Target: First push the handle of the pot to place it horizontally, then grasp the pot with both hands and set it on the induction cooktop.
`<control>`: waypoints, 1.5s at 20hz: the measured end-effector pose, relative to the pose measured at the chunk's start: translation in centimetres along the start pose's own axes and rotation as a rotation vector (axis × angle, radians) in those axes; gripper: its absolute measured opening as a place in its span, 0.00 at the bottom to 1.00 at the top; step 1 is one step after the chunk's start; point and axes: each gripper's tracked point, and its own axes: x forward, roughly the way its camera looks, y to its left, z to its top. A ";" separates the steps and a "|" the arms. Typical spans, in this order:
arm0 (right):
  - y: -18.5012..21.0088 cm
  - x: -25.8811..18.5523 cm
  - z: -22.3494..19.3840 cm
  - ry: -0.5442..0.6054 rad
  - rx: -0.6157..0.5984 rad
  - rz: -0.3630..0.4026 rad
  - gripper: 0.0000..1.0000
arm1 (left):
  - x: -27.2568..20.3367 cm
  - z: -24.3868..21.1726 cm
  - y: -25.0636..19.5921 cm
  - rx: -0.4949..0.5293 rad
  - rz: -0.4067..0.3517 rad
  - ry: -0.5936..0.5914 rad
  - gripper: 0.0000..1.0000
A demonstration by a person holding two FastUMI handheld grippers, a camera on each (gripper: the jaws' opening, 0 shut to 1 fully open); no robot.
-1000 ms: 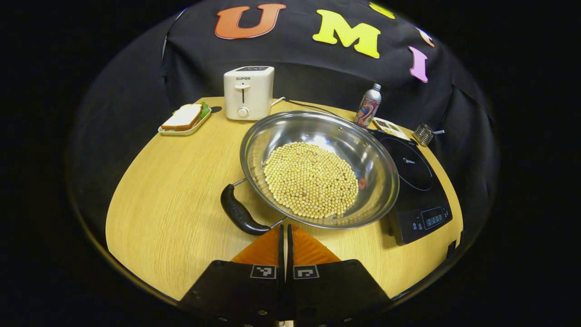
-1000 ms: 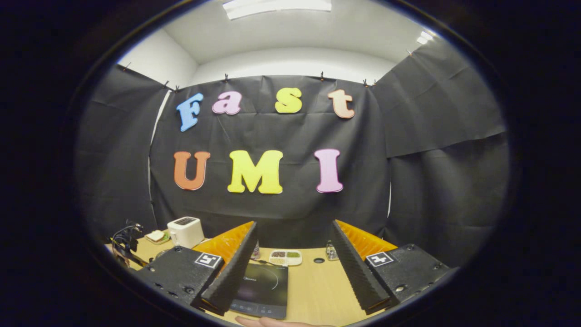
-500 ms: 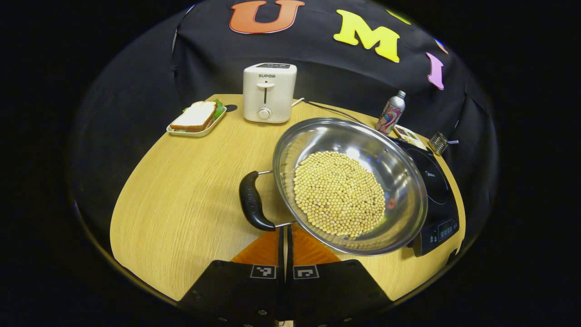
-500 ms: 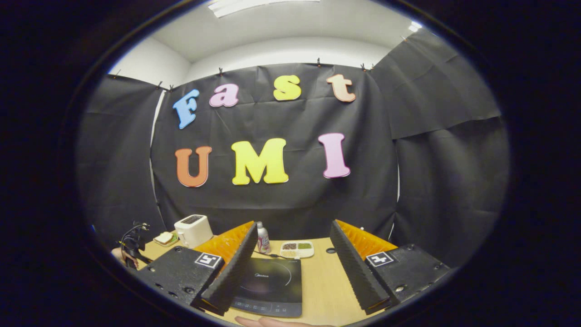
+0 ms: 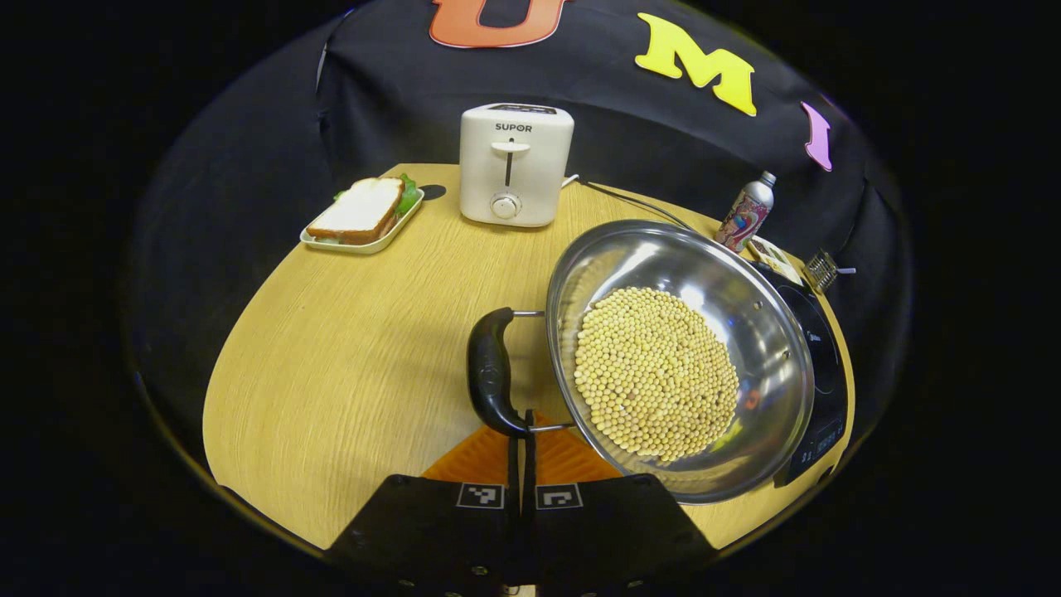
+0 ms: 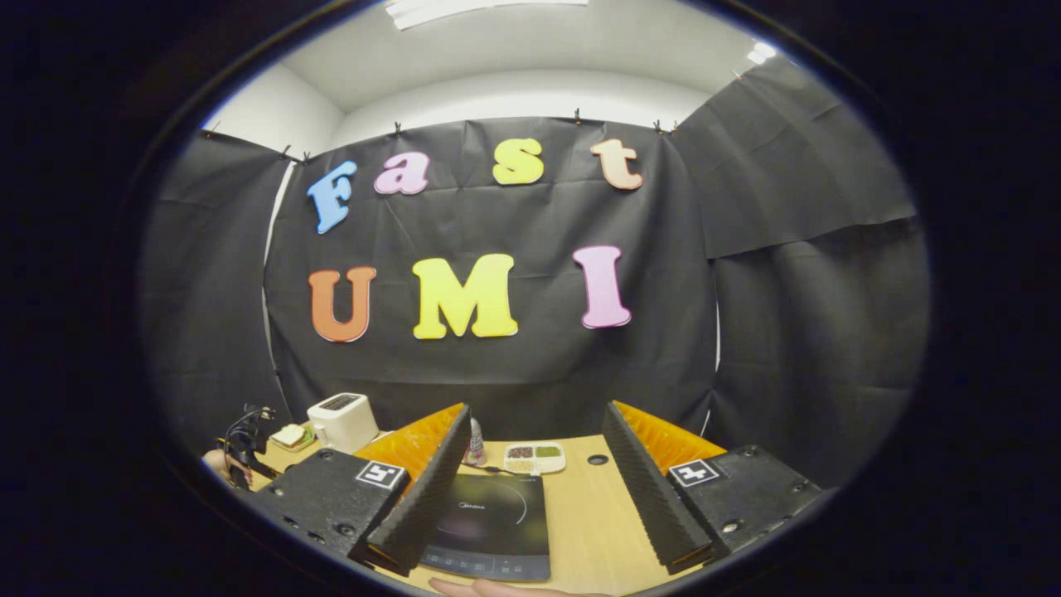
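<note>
The left gripper [image 5: 521,427] is clenched, its 2 fingers pressed together with their tips against the near end of the pot's black handle [image 5: 491,371]. The pot [image 5: 681,358], filled with beans, is seen on the bench [image 5: 348,356], overlapping the induction cooktop [image 6: 491,526]. The right gripper [image 6: 535,456] is held released above the cooktop.

Colours on the table

Silver pot [image 5: 771,332], pale yellow beans [image 5: 655,373], black handle [image 5: 489,373]; white toaster [image 5: 515,163] far; light wood-grain table [image 5: 348,373]; black cooktop [image 6: 493,526] right.
</note>
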 end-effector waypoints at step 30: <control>13.0 7.5 -15.2 0.295 -0.091 0.040 0.96 | -7.6 5.3 -0.3 -0.024 -0.007 -0.221 0.95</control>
